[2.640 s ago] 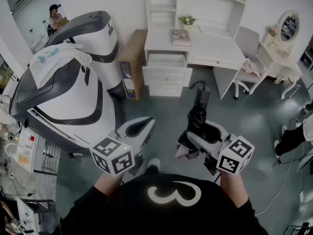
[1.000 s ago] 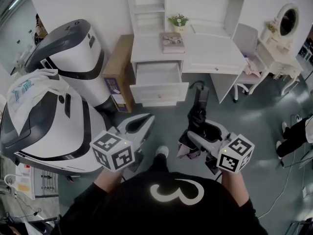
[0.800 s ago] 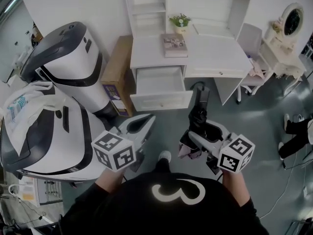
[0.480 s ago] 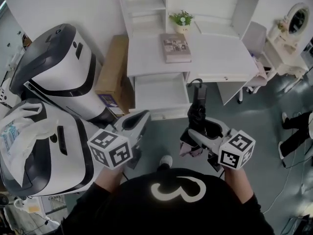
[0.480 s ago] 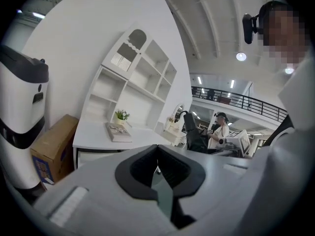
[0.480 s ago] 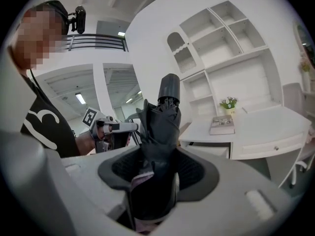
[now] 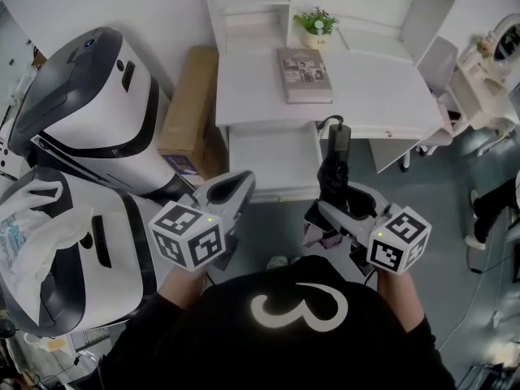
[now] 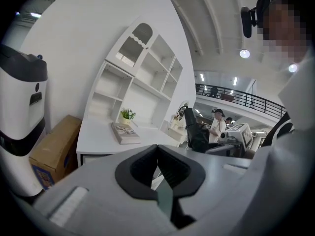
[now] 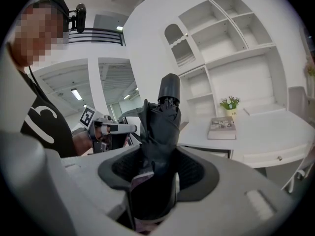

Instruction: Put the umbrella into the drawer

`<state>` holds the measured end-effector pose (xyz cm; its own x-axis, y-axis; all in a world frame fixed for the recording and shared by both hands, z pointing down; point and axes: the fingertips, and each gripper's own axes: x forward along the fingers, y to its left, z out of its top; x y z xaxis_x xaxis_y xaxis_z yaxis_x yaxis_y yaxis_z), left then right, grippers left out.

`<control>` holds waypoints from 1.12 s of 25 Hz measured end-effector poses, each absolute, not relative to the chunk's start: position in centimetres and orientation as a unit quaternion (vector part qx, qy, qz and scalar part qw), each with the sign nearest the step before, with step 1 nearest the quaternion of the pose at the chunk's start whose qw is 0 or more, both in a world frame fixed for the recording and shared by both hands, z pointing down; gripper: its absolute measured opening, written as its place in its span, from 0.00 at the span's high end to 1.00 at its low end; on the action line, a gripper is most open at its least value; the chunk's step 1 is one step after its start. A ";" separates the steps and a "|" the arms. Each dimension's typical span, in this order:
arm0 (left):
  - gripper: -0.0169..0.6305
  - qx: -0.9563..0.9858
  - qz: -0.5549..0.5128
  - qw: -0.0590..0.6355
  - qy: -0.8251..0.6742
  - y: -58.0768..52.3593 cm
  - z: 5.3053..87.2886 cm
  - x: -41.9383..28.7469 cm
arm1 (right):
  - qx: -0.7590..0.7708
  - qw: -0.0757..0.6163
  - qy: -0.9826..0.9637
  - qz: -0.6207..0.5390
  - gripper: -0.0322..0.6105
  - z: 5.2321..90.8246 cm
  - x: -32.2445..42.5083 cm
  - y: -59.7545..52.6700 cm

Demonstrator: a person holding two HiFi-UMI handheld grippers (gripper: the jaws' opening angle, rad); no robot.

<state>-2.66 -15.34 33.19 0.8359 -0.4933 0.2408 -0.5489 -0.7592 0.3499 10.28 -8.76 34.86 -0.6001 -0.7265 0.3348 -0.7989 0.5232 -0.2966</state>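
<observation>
The umbrella (image 9: 160, 127) is seen as plain black. The left gripper (image 7: 231, 187) and right gripper (image 7: 335, 205) are finished in light grey with black pads (image 9: 197, 172), and their cubes (image 7: 188, 244) are patterned with black squares on white. The desk (image 7: 390, 96) and drawer (image 7: 272, 157) are coloured white, the box (image 7: 191, 104) brown, the plant (image 7: 318, 21) green and the floor (image 7: 276, 226) grey-green.
</observation>
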 end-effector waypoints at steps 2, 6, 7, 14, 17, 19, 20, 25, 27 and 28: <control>0.96 0.933 0.067 0.209 -0.285 -15.9 33.3 -2.9 | 0.436 0.087 -0.870 0.211 0.61 34.9 10.2 -9.5; 0.96 0.927 0.068 0.212 -0.300 -16.9 33.5 -3.4 | 0.427 0.093 -0.875 0.209 0.61 35.3 10.2 -11.3; 0.96 0.926 0.069 0.212 -0.303 -17.2 33.7 -3.5 | 0.425 0.094 -0.875 0.210 0.61 35.6 10.1 -11.9; 0.96 0.916 0.076 0.220 -0.326 -20.6 35.3 -3.5 | 0.399 0.118 -0.884 0.211 0.61 38.1 10.4 -17.1; 0.96 0.909 0.080 0.230 -0.338 -22.7 35.9 -3.3 | 0.380 0.130 -0.889 0.219 0.61 39.1 10.5 -19.9; 0.96 0.904 0.082 0.237 -0.345 -24.3 36.5 -3.2 | 0.368 0.143 -0.892 0.219 0.61 39.7 10.5 -21.8; 0.96 0.902 0.083 0.241 -0.349 -25.0 36.7 -3.1 | 0.363 0.150 -0.893 0.218 0.61 40.1 10.5 -22.8; 0.96 0.891 0.085 0.255 -0.366 -28.6 37.6 -3.0 | 0.340 0.187 -0.898 0.209 0.61 41.6 10.2 -27.1; 0.96 0.888 0.084 0.260 -0.371 -29.8 37.9 -3.1 | 0.330 0.201 -0.900 0.204 0.61 42.1 9.8 -28.4; 0.96 0.886 0.083 0.263 -0.373 -30.3 38.2 -3.1 | 0.323 0.206 -0.901 0.203 0.61 42.3 9.6 -29.0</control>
